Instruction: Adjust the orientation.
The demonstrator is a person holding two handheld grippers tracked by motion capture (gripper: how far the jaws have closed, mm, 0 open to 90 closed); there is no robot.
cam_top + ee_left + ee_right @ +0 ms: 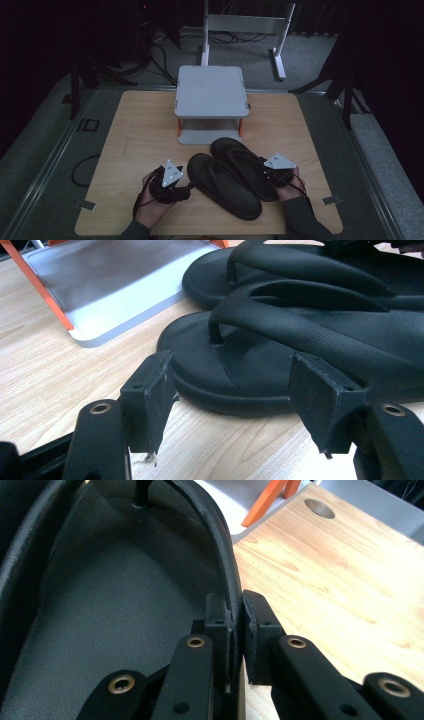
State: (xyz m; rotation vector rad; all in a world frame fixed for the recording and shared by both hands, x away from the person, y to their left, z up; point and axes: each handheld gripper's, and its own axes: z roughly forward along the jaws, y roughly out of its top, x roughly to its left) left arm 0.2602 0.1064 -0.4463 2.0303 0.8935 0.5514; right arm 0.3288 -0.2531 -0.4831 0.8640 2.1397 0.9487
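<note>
Right gripper (235, 630) is clamped on the outer side rim of the far flip-flop (245, 167), jaws pinching just the thin raised edge near the heel end. Left gripper (240, 400) has its jaws wide apart, hovering just short of the toe of the near flip-flop (280, 355), not touching it yet. Both flip-flops lie side by side on the wooden table (135, 145), toes toward the small grey two-tier rack (211, 92), with the far one's toe close to the rack's lower shelf (100, 285). My read is that the pair is headed for that rack. Main risk: the right grip is shallow and off-centre, only on the rim, and the material looks soft, so a lift likely lets the sole droop and twist, or the rim peels out of the jaws. The two flip-flops sit touching or nearly so, so dragging one probably shoves the other. Left side: jaws straddle the toe edge, but if they close low they scrape the tabletop or push the sole away instead of gripping; closing on the strap (300, 325) would be firmer. Clearance under the rack's top looks tight, so a tilted sole could catch on the orange posts (240, 126) or nudge the light rack backward.
</note>
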